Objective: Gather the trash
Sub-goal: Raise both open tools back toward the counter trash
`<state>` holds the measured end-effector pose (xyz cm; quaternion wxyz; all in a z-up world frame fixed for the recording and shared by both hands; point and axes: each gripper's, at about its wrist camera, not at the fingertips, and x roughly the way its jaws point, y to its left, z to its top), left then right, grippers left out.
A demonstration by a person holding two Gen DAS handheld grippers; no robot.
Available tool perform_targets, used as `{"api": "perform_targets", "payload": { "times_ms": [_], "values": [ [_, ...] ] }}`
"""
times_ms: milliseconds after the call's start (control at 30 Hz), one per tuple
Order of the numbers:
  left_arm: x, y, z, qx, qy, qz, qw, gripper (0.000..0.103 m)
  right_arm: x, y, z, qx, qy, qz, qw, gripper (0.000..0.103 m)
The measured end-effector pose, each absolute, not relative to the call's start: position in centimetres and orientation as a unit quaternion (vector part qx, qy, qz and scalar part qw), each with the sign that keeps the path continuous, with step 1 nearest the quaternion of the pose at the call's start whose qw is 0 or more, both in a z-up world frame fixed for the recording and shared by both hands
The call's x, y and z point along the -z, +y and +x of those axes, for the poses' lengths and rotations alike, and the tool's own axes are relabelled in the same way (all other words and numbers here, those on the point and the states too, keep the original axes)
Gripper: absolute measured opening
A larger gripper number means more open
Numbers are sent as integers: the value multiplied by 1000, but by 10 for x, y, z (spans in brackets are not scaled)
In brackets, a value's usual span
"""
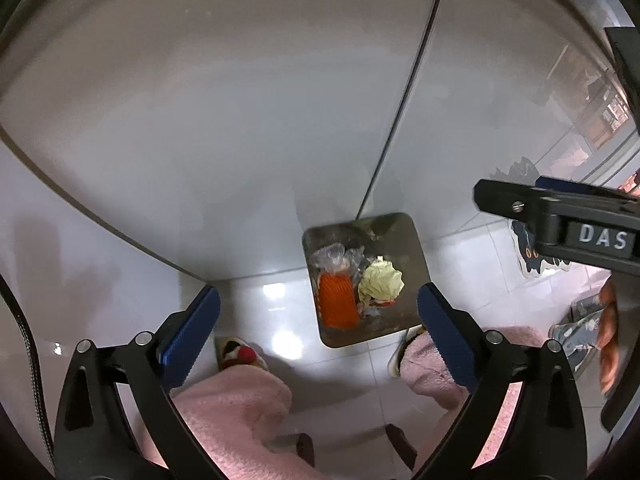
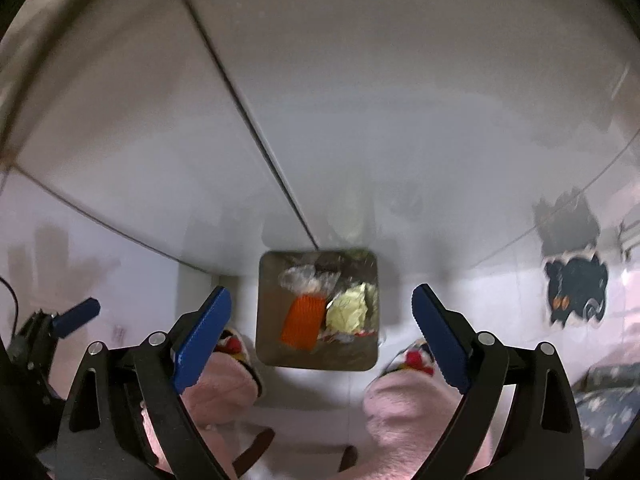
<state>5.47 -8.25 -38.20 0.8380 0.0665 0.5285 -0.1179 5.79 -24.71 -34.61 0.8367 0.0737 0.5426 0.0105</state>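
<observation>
A square metal trash bin [image 1: 412, 248] stands on the floor against a white cabinet; it also shows in the right wrist view [image 2: 268, 320]. Inside lie an orange mesh piece [image 1: 338, 300] [image 2: 302, 322], a crumpled yellowish paper [image 1: 380, 282] [image 2: 348, 312] and clear plastic wrap [image 1: 330, 256] [image 2: 304, 278]. My left gripper [image 1: 318, 336] is open and empty, high above the bin. My right gripper [image 2: 322, 332] is open and empty, also above the bin. The right gripper's side [image 1: 560, 220] shows in the left wrist view; the left gripper's fingertip [image 2: 78, 316] shows in the right wrist view.
White cabinet doors [image 1: 240, 120] with a dark seam rise behind the bin. The person's pink fleece legs [image 1: 240, 412] and patterned slippers [image 2: 416, 360] flank the bin on the white tiled floor [image 1: 280, 304]. A dark cat-shaped mat [image 2: 576, 292] lies at right.
</observation>
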Motion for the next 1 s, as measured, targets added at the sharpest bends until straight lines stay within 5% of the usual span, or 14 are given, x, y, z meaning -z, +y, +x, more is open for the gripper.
{"api": "perform_targets", "payload": {
  "times_ms": [500, 1000],
  "values": [
    [213, -46, 48, 110, 384, 21, 916, 95, 169, -256, 43, -38, 381, 57, 922, 94],
    [133, -46, 140, 82, 323, 13, 943, 95, 108, -282, 162, -6, 334, 78, 940, 96]
  ]
}}
